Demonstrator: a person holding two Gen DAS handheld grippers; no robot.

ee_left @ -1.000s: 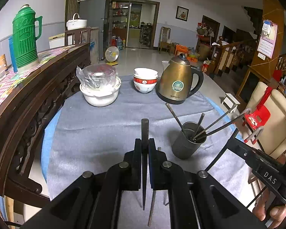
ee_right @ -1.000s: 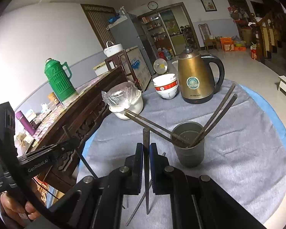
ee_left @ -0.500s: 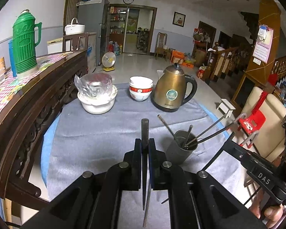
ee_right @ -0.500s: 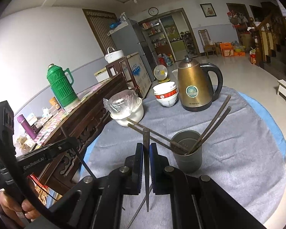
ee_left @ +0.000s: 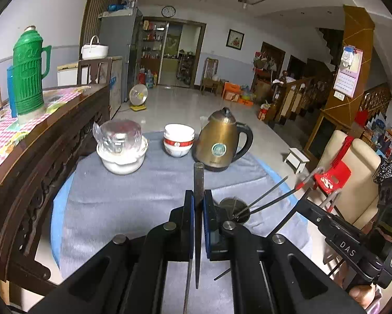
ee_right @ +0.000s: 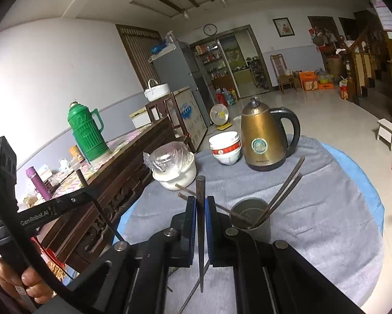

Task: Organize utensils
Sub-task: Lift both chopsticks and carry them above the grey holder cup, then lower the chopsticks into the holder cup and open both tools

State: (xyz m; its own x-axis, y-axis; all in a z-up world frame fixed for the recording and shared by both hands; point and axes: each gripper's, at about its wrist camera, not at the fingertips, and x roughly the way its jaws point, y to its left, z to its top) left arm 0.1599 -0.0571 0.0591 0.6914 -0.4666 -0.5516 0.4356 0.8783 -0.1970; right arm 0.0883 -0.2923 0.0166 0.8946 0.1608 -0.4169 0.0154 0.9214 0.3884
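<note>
A grey metal cup (ee_right: pixel 250 219) stands on the grey cloth and holds several dark chopsticks (ee_right: pixel 285 191). It also shows in the left wrist view (ee_left: pixel 233 209), partly hidden behind my left gripper. My left gripper (ee_left: pixel 198 201) is shut on a dark chopstick (ee_left: pixel 198 183) held upright, raised above the table. My right gripper (ee_right: pixel 201 204) is shut on another dark chopstick (ee_right: pixel 200 191), also raised, left of the cup. One more chopstick (ee_right: pixel 193 295) lies on the cloth under the grippers.
A gold kettle (ee_right: pixel 264 141), stacked red and white bowls (ee_right: pixel 224 146) and a wrapped white bowl (ee_right: pixel 173 167) stand at the table's far side. A dark carved wooden sideboard (ee_left: pixel 38 157) with a green thermos (ee_left: pixel 28 70) runs along the left. A beige chair (ee_left: pixel 353 172) is at the right.
Both grippers have risen and pulled back from the table with their chopsticks held; the cup and tableware now look lower and farther away.
</note>
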